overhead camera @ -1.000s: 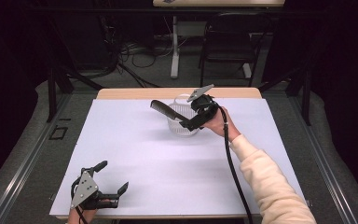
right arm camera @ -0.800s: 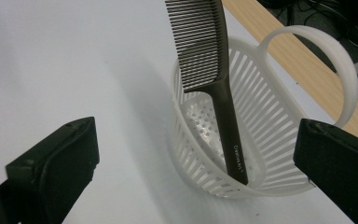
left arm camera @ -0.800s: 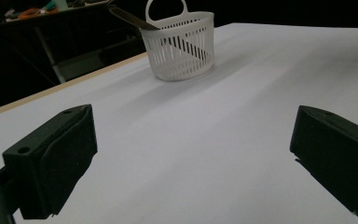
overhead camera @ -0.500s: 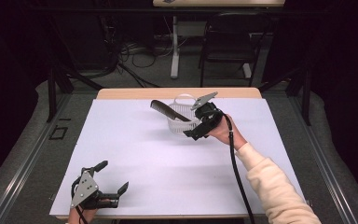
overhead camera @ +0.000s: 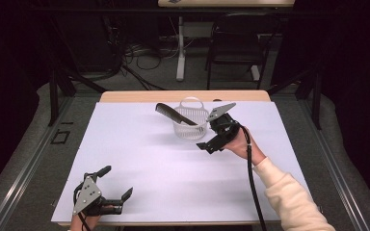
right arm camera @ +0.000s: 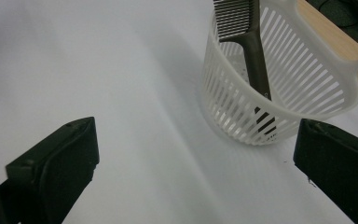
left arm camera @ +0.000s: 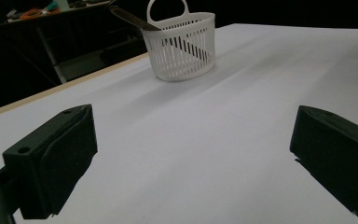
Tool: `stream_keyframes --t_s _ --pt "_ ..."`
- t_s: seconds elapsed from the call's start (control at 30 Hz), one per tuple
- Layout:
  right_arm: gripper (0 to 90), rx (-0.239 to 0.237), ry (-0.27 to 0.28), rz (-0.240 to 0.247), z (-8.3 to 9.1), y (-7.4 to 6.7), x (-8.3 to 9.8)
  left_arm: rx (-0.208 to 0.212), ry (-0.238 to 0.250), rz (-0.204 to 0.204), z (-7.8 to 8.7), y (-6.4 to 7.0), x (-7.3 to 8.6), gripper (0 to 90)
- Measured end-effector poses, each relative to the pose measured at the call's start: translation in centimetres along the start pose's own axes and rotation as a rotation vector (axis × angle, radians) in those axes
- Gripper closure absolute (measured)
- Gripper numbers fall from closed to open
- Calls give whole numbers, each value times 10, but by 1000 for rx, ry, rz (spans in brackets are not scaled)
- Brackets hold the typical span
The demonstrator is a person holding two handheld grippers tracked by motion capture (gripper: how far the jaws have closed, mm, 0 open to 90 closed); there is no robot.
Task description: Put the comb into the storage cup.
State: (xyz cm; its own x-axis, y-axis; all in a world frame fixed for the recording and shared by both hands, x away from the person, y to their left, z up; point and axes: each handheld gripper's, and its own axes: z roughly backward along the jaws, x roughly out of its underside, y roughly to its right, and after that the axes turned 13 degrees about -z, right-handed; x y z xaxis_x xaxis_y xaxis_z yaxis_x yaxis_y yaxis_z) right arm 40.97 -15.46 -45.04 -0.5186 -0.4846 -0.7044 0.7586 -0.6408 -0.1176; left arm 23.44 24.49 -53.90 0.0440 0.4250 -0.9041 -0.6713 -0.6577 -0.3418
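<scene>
High view: comb leans in the basket near the table's far edge; right gripper, jaws apart, should back off level to avoid clipping the rim; left gripper gapes idle.

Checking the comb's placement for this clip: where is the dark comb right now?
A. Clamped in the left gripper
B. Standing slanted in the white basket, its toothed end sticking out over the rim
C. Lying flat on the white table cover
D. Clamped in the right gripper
B: the comb leans inside the basket with its teeth above the rim, while the right gripper and left gripper both stand open and empty.
</scene>
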Motion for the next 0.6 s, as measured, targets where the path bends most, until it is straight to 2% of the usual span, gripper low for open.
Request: stream_keyframes --t_s 0.6 --pt "0 3 -3 -6 25 -11 37 1 1 -2 0 0 0 5"
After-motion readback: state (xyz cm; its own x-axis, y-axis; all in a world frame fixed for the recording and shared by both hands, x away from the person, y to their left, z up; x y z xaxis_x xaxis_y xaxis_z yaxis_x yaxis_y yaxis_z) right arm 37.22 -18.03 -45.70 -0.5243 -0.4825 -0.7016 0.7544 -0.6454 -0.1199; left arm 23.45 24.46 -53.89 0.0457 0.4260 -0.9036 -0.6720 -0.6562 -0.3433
